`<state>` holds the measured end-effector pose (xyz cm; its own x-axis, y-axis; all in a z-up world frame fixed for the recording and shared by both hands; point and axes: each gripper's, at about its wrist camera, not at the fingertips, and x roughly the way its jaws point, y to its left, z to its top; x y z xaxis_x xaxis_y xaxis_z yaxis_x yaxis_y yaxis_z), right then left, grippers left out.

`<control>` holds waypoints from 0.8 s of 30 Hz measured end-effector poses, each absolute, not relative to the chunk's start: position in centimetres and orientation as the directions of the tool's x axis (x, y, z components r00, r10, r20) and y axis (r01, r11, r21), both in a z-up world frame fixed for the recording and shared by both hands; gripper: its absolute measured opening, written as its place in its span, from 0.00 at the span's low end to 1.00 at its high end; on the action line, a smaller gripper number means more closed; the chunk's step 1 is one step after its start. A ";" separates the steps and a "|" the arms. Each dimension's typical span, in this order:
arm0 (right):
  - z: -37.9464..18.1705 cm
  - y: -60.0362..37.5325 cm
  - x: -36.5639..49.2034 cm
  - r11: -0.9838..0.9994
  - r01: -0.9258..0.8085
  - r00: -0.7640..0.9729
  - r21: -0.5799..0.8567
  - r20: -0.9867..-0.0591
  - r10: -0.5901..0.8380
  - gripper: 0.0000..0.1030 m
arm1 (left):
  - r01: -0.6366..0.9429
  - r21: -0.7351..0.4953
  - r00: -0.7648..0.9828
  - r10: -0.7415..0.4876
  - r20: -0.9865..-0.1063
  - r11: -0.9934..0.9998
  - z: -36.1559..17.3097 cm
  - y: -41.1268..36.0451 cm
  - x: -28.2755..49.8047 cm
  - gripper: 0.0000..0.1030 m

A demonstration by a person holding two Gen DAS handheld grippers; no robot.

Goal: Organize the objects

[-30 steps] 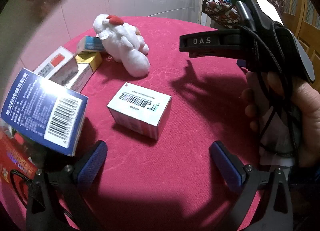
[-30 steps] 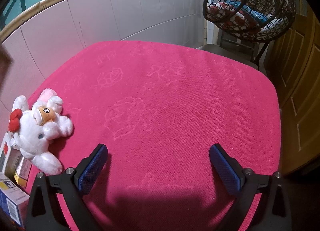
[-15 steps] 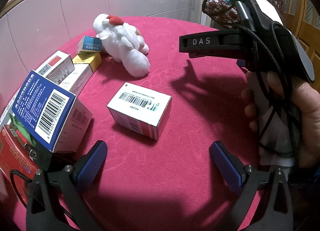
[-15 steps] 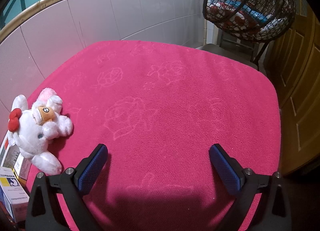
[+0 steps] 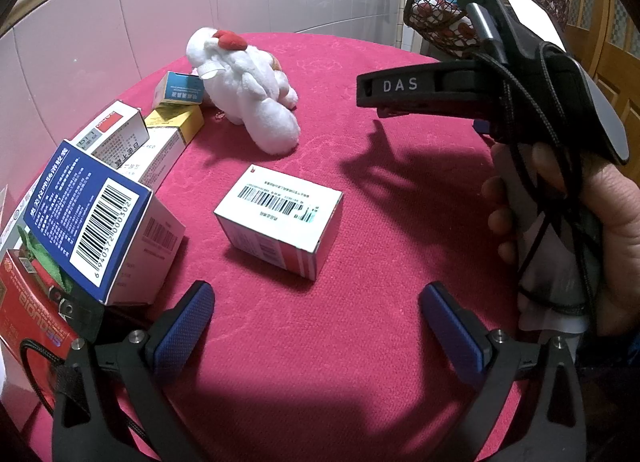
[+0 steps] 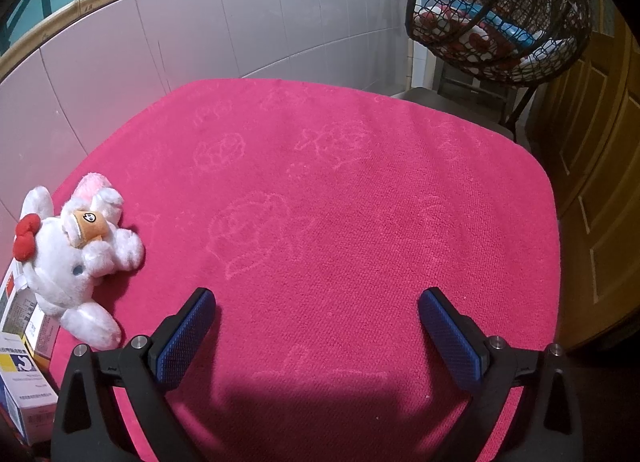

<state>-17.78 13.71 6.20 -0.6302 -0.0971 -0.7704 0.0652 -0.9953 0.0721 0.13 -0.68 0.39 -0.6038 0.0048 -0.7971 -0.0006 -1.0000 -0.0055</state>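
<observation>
The white carton [image 5: 280, 218] lies flat on the bench [image 5: 360, 342], just ahead of the left gripper [image 5: 316, 326], whose jaws stand wide and empty. The right gripper [image 6: 316, 326] is likewise spread, holding nothing. The carton is probably light, stiff and crushable: clamp across its short sides.

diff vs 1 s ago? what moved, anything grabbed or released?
The blue barcode box, in the air at the left edge a second ago, now rests tilted on the white box. Both grippers stayed open and empty. The white-and-red box and plush toy did not move.
</observation>
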 end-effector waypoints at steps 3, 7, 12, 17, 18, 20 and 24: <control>6.2 13.8 -17.8 -0.996 0.065 -0.628 0.063 -0.773 -0.090 1.00 | -0.001 -0.005 -0.604 0.004 -0.797 -1.000 0.3 -0.6 0.1 1.00; 6.2 13.5 -17.9 -0.997 0.064 -0.625 0.042 -0.778 -0.073 1.00 | -0.001 -0.005 -0.604 0.004 -0.797 -1.000 0.3 -0.7 0.2 1.00; 6.2 12.9 -18.0 -0.998 0.063 -0.618 0.006 -0.785 -0.043 1.00 | -0.001 -0.004 -0.605 0.004 -0.796 -1.000 0.2 -0.7 0.2 1.00; 6.0 12.9 -18.2 -0.998 0.064 -0.618 0.010 -0.785 -0.048 1.00 | -0.001 -0.004 -0.605 0.004 -0.796 -1.000 0.2 -0.7 0.1 1.00; 6.1 12.9 -18.2 -0.998 0.063 -0.619 0.013 -0.784 -0.050 1.00 | -0.001 -0.005 -0.604 0.005 -0.797 -1.000 0.2 -0.7 0.1 1.00; 6.0 13.0 -18.2 -0.998 0.063 -0.619 0.017 -0.783 -0.052 1.00 | -0.002 -0.005 -0.604 0.005 -0.797 -1.000 0.2 -0.6 0.1 1.00; 6.0 13.3 -18.4 -0.997 0.065 -0.622 0.034 -0.780 -0.067 1.00 | 0.000 -0.005 -0.605 0.004 -0.796 -1.000 0.2 -0.6 0.0 1.00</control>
<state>-18.39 13.31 6.04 -0.6224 -0.0675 -0.7798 0.0650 -0.9973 0.0344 0.01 -0.55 0.24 -0.6047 0.0035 -0.7964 0.0003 -1.0000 -0.0046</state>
